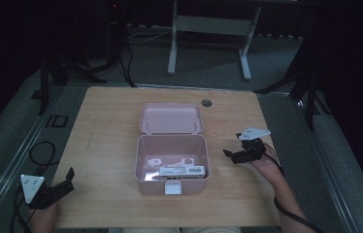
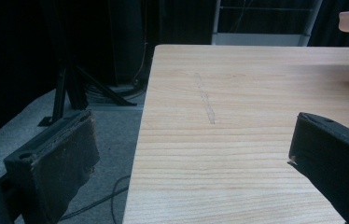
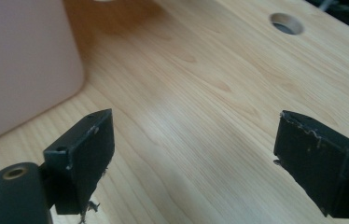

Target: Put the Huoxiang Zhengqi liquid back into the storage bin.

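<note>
A pink box (image 1: pixel 171 162) stands open in the middle of the wooden table (image 1: pixel 107 136), its lid (image 1: pixel 171 118) laid back flat behind it. Inside lie a white carton (image 1: pixel 182 171) and some pale small parts. My right gripper (image 1: pixel 231 154) hovers just right of the box, open, with nothing between its jaws; in the right gripper view the box wall (image 3: pixel 18 65) is at the left and bare wood lies between the jaws. My left gripper (image 1: pixel 62 182) rests open at the table's front left corner, its jaws empty.
A round cable hole (image 1: pixel 206 103) sits in the table near the back edge, also seen as a hole (image 3: pixel 286 23) in the right gripper view. Black cables (image 1: pixel 41 155) lie on the grey floor left of the table. A white desk frame (image 1: pixel 208 29) stands beyond.
</note>
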Action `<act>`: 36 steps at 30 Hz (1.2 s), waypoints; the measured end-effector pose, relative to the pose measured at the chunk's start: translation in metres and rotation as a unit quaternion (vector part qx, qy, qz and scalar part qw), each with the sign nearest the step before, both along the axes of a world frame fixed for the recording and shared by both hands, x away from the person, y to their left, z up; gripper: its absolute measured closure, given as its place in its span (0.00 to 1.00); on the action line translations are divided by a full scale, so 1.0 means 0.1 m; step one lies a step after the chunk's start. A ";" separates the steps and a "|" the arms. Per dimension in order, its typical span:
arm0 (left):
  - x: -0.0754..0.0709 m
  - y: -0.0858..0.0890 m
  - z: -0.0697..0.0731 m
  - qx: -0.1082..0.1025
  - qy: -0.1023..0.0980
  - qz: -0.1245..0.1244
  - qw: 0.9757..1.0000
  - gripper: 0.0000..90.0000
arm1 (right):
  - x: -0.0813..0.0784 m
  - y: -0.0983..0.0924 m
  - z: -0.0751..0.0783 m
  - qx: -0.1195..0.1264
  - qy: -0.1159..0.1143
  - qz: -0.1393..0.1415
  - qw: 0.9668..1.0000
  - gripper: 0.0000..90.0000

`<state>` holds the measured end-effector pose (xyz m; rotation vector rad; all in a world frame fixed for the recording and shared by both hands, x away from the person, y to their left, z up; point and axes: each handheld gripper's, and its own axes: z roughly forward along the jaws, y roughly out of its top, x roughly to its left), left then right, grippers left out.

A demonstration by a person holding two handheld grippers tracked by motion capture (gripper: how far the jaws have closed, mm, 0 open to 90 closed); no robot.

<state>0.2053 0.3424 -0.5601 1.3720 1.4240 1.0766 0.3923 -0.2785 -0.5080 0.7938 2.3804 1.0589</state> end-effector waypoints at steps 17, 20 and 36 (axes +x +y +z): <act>0.00 0.00 0.00 0.000 0.000 0.001 1.000 0.02 | -0.50 -0.42 -0.29 0.082 -0.065 -0.141 0.984 0.13; 0.00 0.01 0.00 -0.002 -0.001 0.001 1.000 0.02 | -0.54 -0.47 -0.32 0.081 -0.062 -0.153 0.983 0.12; -0.01 0.01 0.00 0.000 -0.003 0.000 1.000 0.02 | -0.64 -0.79 -0.35 0.126 -0.056 -0.253 0.958 0.13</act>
